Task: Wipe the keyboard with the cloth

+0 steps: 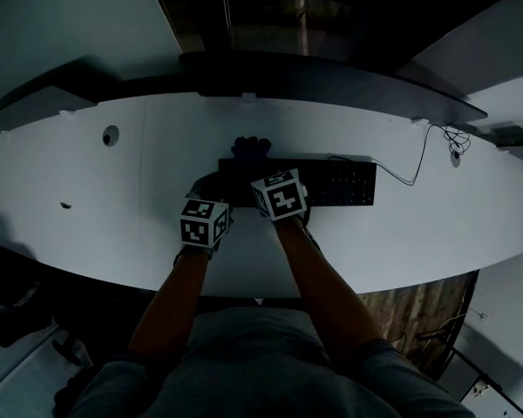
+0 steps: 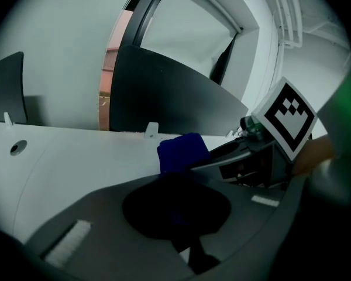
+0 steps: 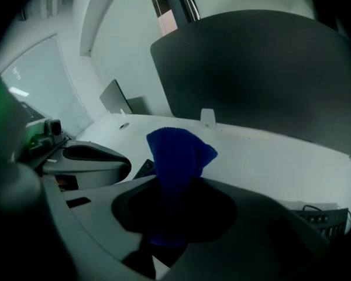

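A black keyboard (image 1: 340, 184) lies across the middle of the white desk (image 1: 96, 207). My right gripper (image 1: 254, 160) is over the keyboard's left part, shut on a dark blue cloth (image 1: 251, 146). In the right gripper view the cloth (image 3: 176, 157) sticks up out of the closed jaws of that gripper (image 3: 175, 186). My left gripper (image 1: 207, 186) sits at the keyboard's left end, its jaws together with nothing plainly between them. The left gripper view shows the cloth (image 2: 183, 151) just beyond the left gripper (image 2: 181, 177), with the right gripper (image 2: 263, 154) to its right.
A thin cable (image 1: 418, 159) runs from the keyboard to the desk's back right. A round cable hole (image 1: 111, 135) is at the back left. A dark curved partition (image 1: 331, 77) lines the desk's far edge. The room is dim.
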`<move>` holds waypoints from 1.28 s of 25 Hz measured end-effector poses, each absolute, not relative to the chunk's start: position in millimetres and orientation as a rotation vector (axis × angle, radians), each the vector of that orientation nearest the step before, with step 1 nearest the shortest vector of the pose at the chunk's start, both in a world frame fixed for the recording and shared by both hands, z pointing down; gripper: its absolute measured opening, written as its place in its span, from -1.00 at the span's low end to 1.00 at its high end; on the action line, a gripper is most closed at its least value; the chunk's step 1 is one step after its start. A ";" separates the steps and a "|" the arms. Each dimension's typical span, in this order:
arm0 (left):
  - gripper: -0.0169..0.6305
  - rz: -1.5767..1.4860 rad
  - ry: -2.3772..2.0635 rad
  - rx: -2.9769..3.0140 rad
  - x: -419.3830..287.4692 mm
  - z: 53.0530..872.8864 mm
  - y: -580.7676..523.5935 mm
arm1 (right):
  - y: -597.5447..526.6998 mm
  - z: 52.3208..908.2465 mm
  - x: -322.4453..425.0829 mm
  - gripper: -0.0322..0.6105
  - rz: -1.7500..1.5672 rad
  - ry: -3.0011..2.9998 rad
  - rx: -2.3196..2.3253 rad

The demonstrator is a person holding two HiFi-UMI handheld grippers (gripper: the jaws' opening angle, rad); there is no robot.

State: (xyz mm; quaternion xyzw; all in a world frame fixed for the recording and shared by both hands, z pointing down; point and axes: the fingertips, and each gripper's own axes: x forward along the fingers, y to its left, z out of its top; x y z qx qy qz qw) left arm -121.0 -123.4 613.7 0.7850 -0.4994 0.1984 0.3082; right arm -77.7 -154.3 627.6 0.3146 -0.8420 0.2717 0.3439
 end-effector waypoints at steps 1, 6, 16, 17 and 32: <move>-0.92 0.527 -1.316 2.078 -117.4 613.8 -123.8 | -154.8 627.8 -73.7 -0.53 0.707 -2.186 0.822; -0.92 0.536 -1.300 2.089 -99.5 615.4 -127.3 | -157.1 630.1 -53.5 -0.53 0.719 -2.178 0.844; -0.92 0.541 -1.277 2.111 -71.0 611.5 -131.8 | -158.6 628.8 -27.5 -0.53 0.709 -2.169 0.865; -0.92 0.542 -1.276 2.111 -69.4 611.6 -131.8 | -158.9 628.9 -25.6 -0.53 0.707 -2.169 0.867; -0.92 0.550 -1.260 2.119 -45.8 610.6 -130.3 | -158.3 632.7 8.2 -0.53 0.695 -2.148 0.892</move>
